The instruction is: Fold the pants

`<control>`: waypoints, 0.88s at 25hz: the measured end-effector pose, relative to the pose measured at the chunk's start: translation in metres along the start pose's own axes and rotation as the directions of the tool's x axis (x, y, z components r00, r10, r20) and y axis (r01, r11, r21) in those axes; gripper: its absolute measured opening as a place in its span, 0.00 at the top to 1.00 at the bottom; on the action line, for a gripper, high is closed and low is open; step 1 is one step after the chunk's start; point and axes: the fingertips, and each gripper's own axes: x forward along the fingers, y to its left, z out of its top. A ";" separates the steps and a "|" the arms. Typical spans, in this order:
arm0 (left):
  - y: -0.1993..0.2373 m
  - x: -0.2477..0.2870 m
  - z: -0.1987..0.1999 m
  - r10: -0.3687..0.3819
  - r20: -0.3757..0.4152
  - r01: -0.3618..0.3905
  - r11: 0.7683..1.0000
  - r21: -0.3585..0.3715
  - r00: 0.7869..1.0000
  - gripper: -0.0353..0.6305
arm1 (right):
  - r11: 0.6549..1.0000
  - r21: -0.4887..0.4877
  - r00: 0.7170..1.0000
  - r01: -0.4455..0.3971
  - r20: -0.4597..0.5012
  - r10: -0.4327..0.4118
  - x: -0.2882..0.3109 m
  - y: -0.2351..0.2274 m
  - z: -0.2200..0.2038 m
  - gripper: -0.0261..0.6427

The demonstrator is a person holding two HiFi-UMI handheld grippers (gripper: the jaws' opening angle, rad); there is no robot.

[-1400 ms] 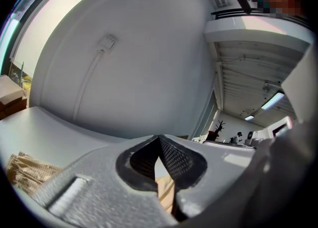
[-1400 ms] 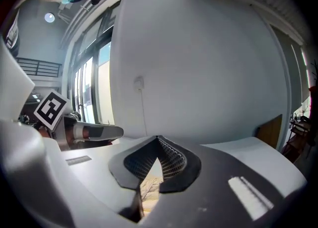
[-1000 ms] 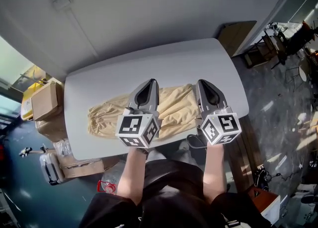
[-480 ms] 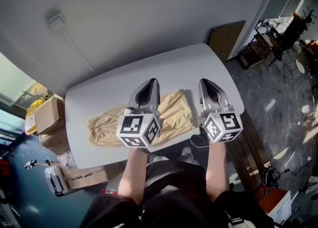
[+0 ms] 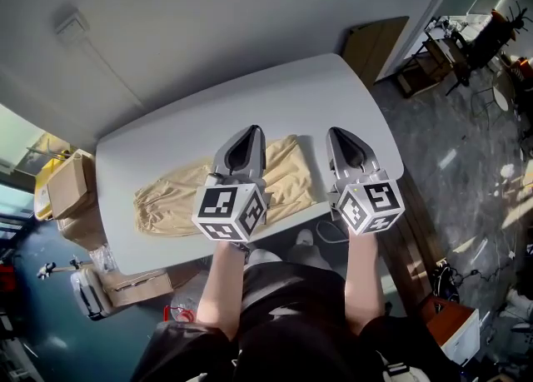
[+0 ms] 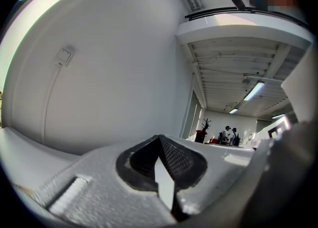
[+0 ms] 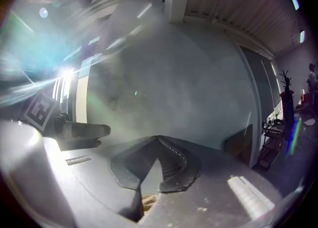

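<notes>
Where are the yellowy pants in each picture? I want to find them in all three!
Head view: the tan pants lie flat on the white table, from the middle of the picture stretching left.
Left gripper view: not in it.
Right gripper view: only a small tan sliver at the bottom middle.
Shared landmark: the grey wall behind the table shows in all three.

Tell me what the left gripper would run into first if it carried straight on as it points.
Most likely the pale wall behind the table. The left gripper points about level, above the pants, so nothing nearer seems in its line; depth is hard to judge.
</notes>
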 end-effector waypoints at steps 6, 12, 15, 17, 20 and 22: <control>-0.002 0.013 -0.034 0.011 -0.069 -0.013 0.999 -0.035 0.998 0.94 | 1.000 0.028 0.998 0.008 -0.070 -0.006 -0.002 -0.018 -0.029 0.95; -0.007 0.020 -0.076 0.009 -0.156 -0.021 0.997 -0.072 0.988 0.94 | 0.998 0.060 0.986 0.000 -0.167 0.010 -0.004 -0.027 -0.071 0.89; -0.006 0.021 -0.097 0.014 -0.196 -0.032 0.995 -0.090 0.980 0.94 | 0.997 0.076 0.977 -0.003 -0.215 0.019 -0.005 -0.030 -0.093 0.83; -0.004 0.022 -0.112 0.022 -0.225 -0.046 0.994 -0.103 0.974 0.94 | 0.996 0.093 0.967 -0.004 -0.253 0.028 -0.005 -0.031 -0.108 0.79; -0.001 0.020 -0.134 0.036 -0.264 -0.070 0.990 -0.120 0.964 0.94 | 0.994 0.110 0.953 -0.006 -0.300 0.039 -0.007 -0.035 -0.132 0.73; 0.000 0.017 -0.148 0.042 -0.289 -0.082 0.988 -0.129 0.956 0.94 | 0.992 0.123 0.944 -0.002 -0.328 0.043 -0.008 -0.036 -0.149 0.70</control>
